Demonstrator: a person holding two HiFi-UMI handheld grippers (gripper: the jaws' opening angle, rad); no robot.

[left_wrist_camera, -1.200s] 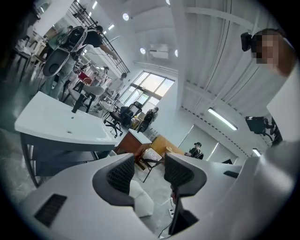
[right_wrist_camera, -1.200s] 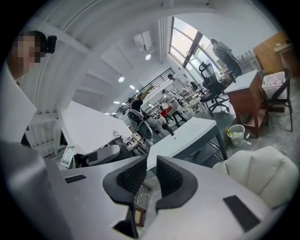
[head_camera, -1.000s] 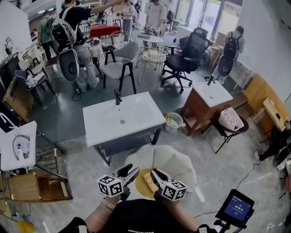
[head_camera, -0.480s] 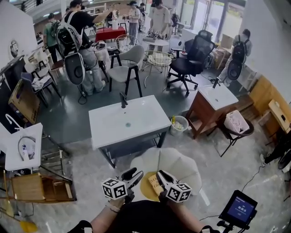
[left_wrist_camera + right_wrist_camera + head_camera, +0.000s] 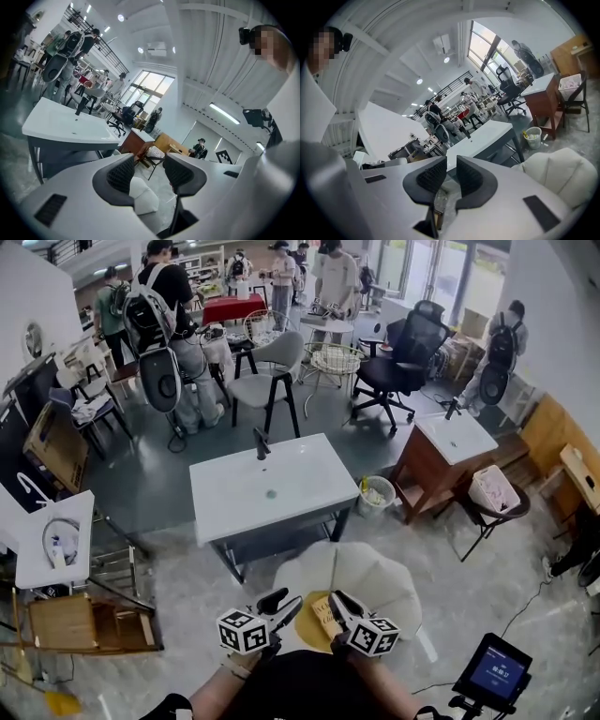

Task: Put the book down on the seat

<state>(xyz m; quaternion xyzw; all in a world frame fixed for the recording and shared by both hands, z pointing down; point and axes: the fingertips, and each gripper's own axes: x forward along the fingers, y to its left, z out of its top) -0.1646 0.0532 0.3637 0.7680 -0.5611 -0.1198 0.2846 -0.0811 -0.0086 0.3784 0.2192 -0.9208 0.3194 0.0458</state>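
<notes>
Both grippers and the book [image 5: 322, 613] have slid a little to the right in the head view since a second ago.
We pinch the book's edge in our right gripper [image 5: 339, 601], jaws nearly closed on it, over the yellow seat [image 5: 302, 632] of the white shell chair [image 5: 380, 576] at the near edge; we cannot tell whether book and seat touch. Our left gripper [image 5: 279, 600] sits just left of the book, jaws spread with nothing between them. Farther off stands the white sink table [image 5: 234, 498].
</notes>
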